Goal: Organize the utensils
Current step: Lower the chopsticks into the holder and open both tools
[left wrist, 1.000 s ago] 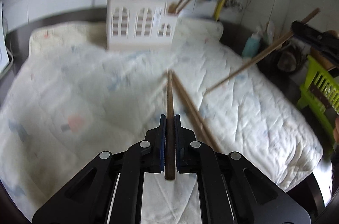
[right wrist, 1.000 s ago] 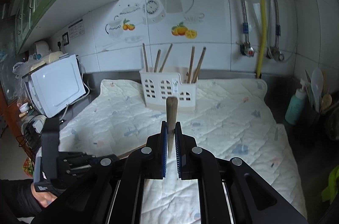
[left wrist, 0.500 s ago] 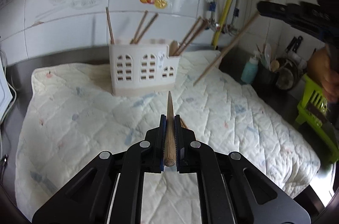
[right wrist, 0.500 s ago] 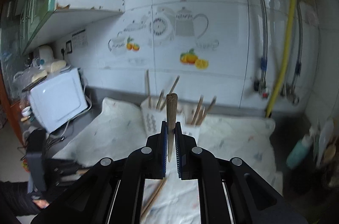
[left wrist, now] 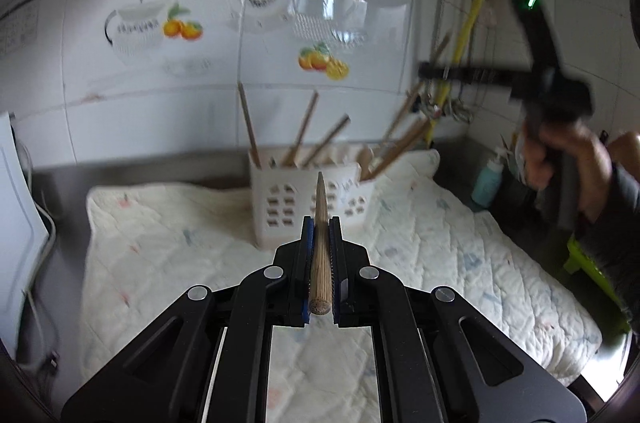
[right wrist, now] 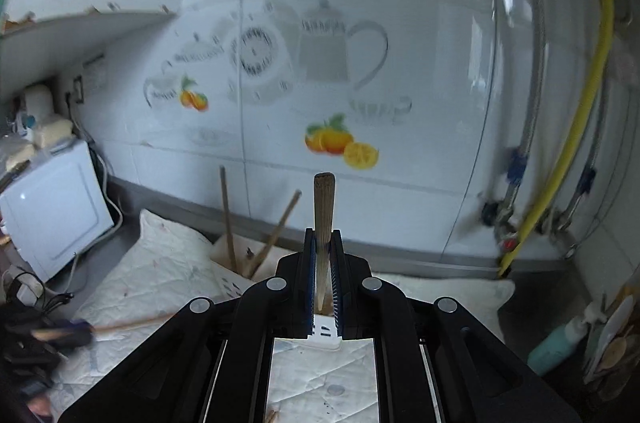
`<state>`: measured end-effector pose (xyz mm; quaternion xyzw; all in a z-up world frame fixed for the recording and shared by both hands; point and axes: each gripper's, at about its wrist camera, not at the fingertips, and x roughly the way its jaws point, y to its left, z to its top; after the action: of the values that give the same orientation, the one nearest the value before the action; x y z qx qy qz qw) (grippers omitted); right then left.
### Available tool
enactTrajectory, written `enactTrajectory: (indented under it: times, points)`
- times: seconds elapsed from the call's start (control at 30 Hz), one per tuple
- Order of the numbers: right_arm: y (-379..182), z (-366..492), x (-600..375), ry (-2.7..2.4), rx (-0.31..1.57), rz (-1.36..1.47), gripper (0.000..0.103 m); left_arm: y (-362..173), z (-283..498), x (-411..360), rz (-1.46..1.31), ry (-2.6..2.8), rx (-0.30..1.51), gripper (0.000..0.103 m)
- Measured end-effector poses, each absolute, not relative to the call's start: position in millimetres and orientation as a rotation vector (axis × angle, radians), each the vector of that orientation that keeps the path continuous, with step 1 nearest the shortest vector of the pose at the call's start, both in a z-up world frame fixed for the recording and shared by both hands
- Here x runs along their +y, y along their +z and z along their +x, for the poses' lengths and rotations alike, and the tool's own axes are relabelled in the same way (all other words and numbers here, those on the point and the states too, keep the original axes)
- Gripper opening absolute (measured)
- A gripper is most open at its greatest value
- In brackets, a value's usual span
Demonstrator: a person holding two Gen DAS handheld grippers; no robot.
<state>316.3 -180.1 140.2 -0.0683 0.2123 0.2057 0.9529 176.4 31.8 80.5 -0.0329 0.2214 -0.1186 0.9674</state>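
Note:
My left gripper [left wrist: 320,223] is shut on a wooden chopstick [left wrist: 320,243] whose thin tip points at the white utensil holder [left wrist: 312,201] just ahead. Several chopsticks [left wrist: 248,125] stand in that holder. My right gripper [right wrist: 323,235] is shut on another chopstick [right wrist: 323,219], blunt end up, and hangs right above the holder [right wrist: 236,277], whose rim shows behind its fingers. In the left wrist view the right gripper [left wrist: 436,71] appears blurred at upper right with its chopstick [left wrist: 412,95] slanting down towards the holder. In the right wrist view the left gripper [right wrist: 76,333] is blurred at lower left.
A quilted white cloth [left wrist: 168,231] covers the counter under the holder. A white appliance [right wrist: 52,207] stands at the left, a yellow pipe [right wrist: 576,127] and hoses run down the tiled wall, and a teal bottle [right wrist: 556,347] and a green rack [left wrist: 592,271] sit at the right.
Both grippers rose and closed in on the holder with their chopsticks. The right one swung left until it hangs over the holder; the left one's chopstick lifted off the cloth.

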Motion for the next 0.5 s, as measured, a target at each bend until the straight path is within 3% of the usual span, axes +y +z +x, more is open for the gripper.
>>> enactTrajectory:
  times: [0.23,0.5]
  points:
    - [116,333,-172,0.419,0.473,-0.14,0.007,104,210,38,-0.024,-0.224,0.431,0.006]
    - [113,339,-176,0.41,0.474,-0.154,0.007,100,249,38,0.015,-0.218,0.549,0.006]
